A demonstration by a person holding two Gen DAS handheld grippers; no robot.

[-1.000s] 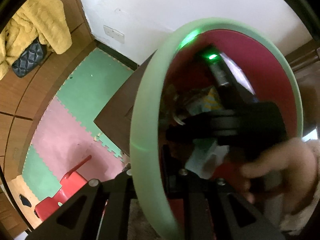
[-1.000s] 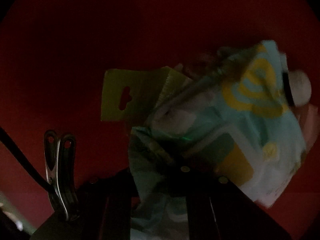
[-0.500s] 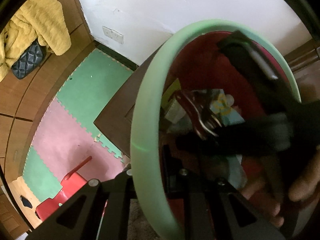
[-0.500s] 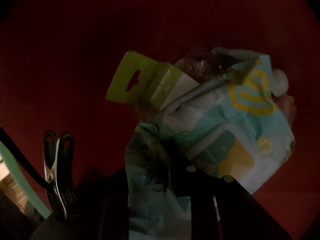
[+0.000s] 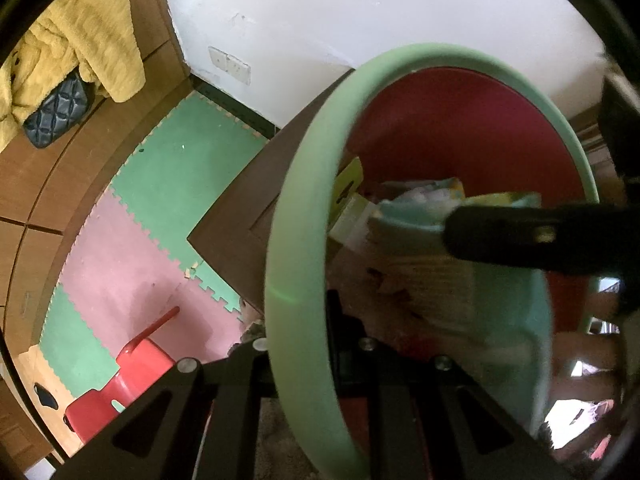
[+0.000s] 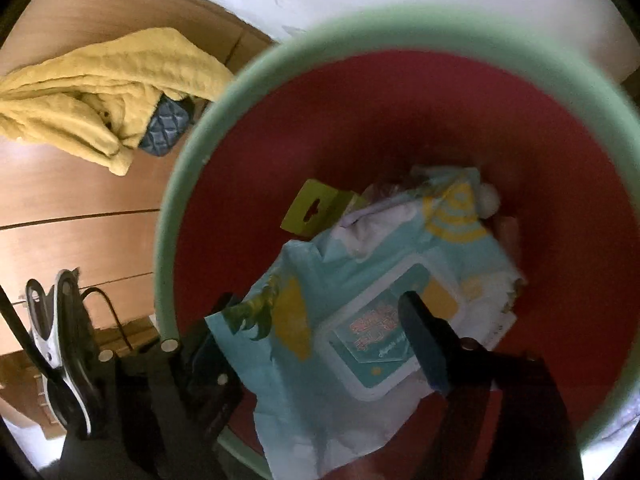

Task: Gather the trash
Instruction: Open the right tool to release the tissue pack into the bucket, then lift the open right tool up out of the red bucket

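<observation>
A crumpled pale-blue wet-wipes packet with yellow patches and a white flap label (image 6: 384, 308) lies inside the round bin with the mint-green rim and dark red inside (image 6: 168, 216), on top of the other rubbish. Just beside it, toward the bin's far wall, a yellow-green cardboard hang tag with a punched slot (image 6: 316, 210) sticks up, and a small whitish lump sits at the packet's far edge; what that lump is I cannot tell.

The right gripper (image 6: 320, 328) hangs over the packet with its jaws opening, wide apart; the packet shows between and under the two fingers, but the pads do not press on it. From the left wrist view one dark finger of that gripper crosses above the bin's mouth. The left gripper (image 5: 316, 368) has its jaws drawn together and clamped on the bin's green rim, holding the bin at a tilt.

Beyond the bin are a green-and-pink foam puzzle mat (image 5: 168, 184), a red plastic object low down (image 5: 120, 376), and a mustard-yellow garment draped over a dark quilted bag (image 6: 104, 92) on a wooden surface.

By my reckoning this piece is delivered: it is in the bin and free of the grip. Whether more trash waits elsewhere in the room, these views do not show.
</observation>
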